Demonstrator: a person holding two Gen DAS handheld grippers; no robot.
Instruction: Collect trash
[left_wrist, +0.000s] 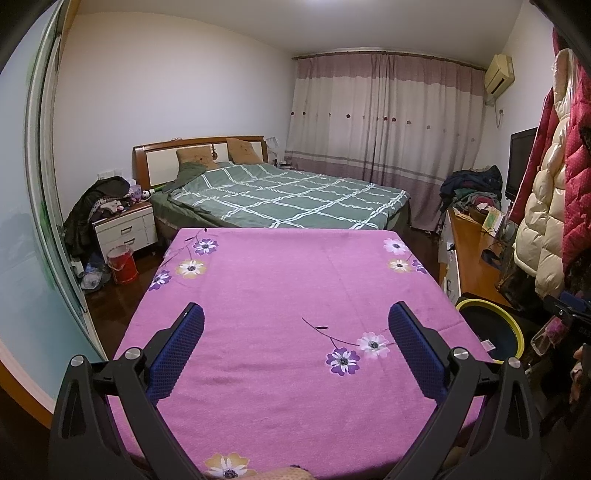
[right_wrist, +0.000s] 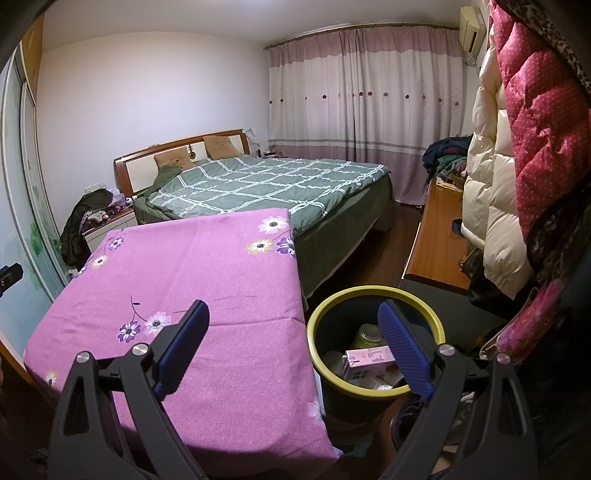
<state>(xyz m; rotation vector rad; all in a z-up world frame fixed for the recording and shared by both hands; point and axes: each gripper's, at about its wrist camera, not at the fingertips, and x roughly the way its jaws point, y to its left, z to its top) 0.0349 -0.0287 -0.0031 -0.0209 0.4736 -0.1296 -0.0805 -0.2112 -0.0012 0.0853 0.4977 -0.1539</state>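
The left hand-held gripper hangs over the table with its blue-padded fingers spread wide and nothing between them. The table wears a magenta cloth printed with purple and white flowers, and its surface is bare in the left wrist view. At about 3 o'clock from that gripper, just beside the table's right edge, the yellow rim of the trash bin shows, dark inside.

The right hand-held gripper is also wide apart and holds nothing. Its left finger sits over the cloth-covered table; its right finger reaches over the mouth of the trash bin, which stands on the floor touching or nearly touching the table's hanging cloth, at about 2 o'clock from the gripper's centre. The collected trash lies inside the bin: a pink and white drink carton on its side near the top, a pale round container behind it at 12 o'clock, and more pale scraps beneath that are too dim to name.

Beyond the table at 12 o'clock stands a bed with a green checked quilt. Striped curtains cover the far wall. Puffy coats, cream and red, hang at 3 o'clock above a wooden cabinet top.
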